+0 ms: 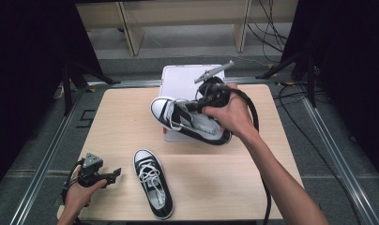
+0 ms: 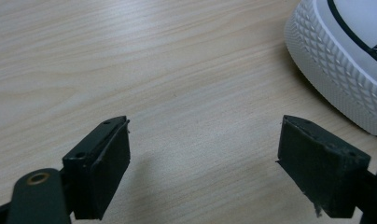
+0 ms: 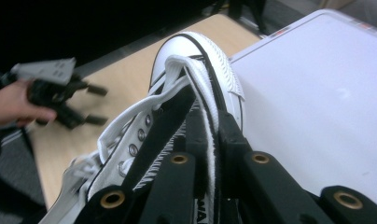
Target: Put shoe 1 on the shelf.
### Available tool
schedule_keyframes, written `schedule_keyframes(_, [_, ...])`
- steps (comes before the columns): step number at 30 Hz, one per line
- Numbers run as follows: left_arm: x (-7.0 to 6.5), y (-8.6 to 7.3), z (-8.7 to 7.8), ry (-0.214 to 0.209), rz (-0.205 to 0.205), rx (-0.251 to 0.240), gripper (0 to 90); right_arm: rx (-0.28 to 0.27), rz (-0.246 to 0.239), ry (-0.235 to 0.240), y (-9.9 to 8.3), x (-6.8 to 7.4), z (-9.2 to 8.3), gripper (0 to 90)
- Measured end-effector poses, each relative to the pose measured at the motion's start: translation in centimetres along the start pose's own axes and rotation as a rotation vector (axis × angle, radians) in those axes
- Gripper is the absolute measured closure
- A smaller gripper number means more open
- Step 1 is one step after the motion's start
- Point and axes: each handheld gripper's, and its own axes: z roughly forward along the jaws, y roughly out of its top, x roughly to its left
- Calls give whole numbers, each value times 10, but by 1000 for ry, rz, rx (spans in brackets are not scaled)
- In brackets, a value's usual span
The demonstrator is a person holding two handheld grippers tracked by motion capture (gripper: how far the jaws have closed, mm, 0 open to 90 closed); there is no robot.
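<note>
Two black-and-white canvas sneakers are under handling. High view: the right gripper (image 1: 207, 99) holds one sneaker (image 1: 190, 121) raised over the white box (image 1: 180, 75) at the far edge of the wooden table (image 1: 122, 117), toe pointing toward the left of the frame. The second sneaker (image 1: 153, 183) lies flat on the table near the front edge, laces up. The left gripper (image 1: 113, 176) rests low at the front left corner, just beside that second sneaker but apart from it.

Left gripper view: jaws spread wide over bare wood, nothing between them; the white rubber toe of the second sneaker (image 2: 338, 65) sits at upper right, clear of the pads.

Right gripper view: jaws pressed together on the tongue and upper edge of the lifted sneaker (image 3: 196, 88), with the white box (image 3: 317, 102) beneath and to the right.

Assessment: one shoe is gripped and airborne above the box, not yet set down; the other is untouched. Judged roughly a quarter complete, if both are to be boxed.
</note>
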Motion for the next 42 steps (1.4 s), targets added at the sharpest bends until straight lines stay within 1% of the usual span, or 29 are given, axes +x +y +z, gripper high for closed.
schedule_keyframes(1, [2, 0, -1, -1, 23, 18, 167, -2, 11, -14, 6, -5, 1, 864])
schedule_keyframes(2, [0, 0, 0, 12, 6, 1, 167, -3, 35, -30, 12, -9, 4, 864])
schedule_keyframes(6, [0, 0, 1, 8, 6, 0, 167, -10, 86, -84, 29, -26, 16, 865])
schedule_keyframes(7, [1, 1, -2, -2, 25, 18, 167, -18, 108, -100, 33, -30, 19, 865])
schedule_keyframes(8, [1, 1, -3, 2, 27, 24, 167, -17, 128, -103, 36, -35, 21, 865])
schedule_keyframes(10, [0, 1, -2, -3, 17, 11, 167, -27, 190, -135, 42, -45, 26, 865])
schedule_keyframes(11, [-2, 1, 0, -1, -3, -11, 167, -39, 213, -146, 44, -50, 29, 864])
schedule_keyframes(12, [-2, 0, 1, -4, 0, -9, 167, -37, 242, -157, 46, -53, 30, 864])
schedule_keyframes(13, [-2, 1, 1, -11, 3, -10, 167, -49, 248, -181, 49, -60, 33, 864])
schedule_keyframes(14, [-2, 1, -1, -17, 20, 5, 167, -59, 279, -196, 51, -63, 36, 864])
schedule_keyframes(15, [-3, 1, 0, -13, 3, -11, 166, -69, 294, -210, 53, -67, 39, 863])
schedule_keyframes(17, [-3, 1, 2, -17, 8, -10, 167, -76, 313, -220, 56, -72, 43, 864])
schedule_keyframes(18, [-4, 1, 1, -19, 11, -9, 166, -80, 347, -226, 57, -74, 46, 864])
schedule_keyframes(19, [-4, 1, 1, -19, 10, -10, 166, -88, 373, -247, 58, -80, 49, 864])
schedule_keyframes(20, [-4, 1, 1, -19, 13, -9, 166, -92, 403, -246, 58, -82, 51, 864])
schedule_keyframes(21, [-5, 1, 1, -30, 0, -21, 166, -98, 436, -246, 59, -85, 53, 864])
schedule_keyframes(22, [-5, 1, 1, -22, 4, -18, 166, -104, 459, -253, 60, -87, 56, 864])
schedule_keyframes(23, [-5, 1, 1, -21, 7, -18, 166, -109, 460, -254, 60, -88, 58, 863])
schedule_keyframes(28, [-5, 2, 2, -28, 14, -16, 166, -147, 528, -249, 65, -97, 69, 863])
schedule_keyframes(30, [-5, 2, 2, -33, 8, -21, 166, -159, 532, -248, 68, -99, 73, 863])
schedule_keyframes(31, [-4, 2, 2, -31, 8, -20, 166, -156, 555, -244, 69, -100, 74, 863])
schedule_keyframes(32, [-4, 2, 2, -27, 12, -14, 166, -176, 545, -243, 68, -104, 77, 863])
schedule_keyframes(33, [-3, 2, 2, -26, 21, -4, 166, -180, 568, -241, 69, -104, 78, 863])
schedule_keyframes(34, [-4, 2, 2, -31, 9, -14, 166, -184, 581, -235, 69, -107, 80, 862])
schedule_keyframes(37, [-4, 2, 3, -32, 5, -16, 165, -196, 584, -243, 67, -111, 84, 862])
schedule_keyframes(39, [-3, 2, 4, -39, 7, -17, 165, -191, 606, -259, 66, -113, 87, 860])
schedule_keyframes(40, [-3, 2, 5, -40, 7, -16, 165, -191, 592, -257, 66, -113, 89, 859])
schedule_keyframes(41, [-3, 2, 5, -40, 8, -16, 165, -187, 603, -251, 66, -113, 90, 856])
schedule_keyframes(42, [-4, 2, 5, -38, 5, -16, 165, -186, 591, -250, 65, -114, 91, 856])
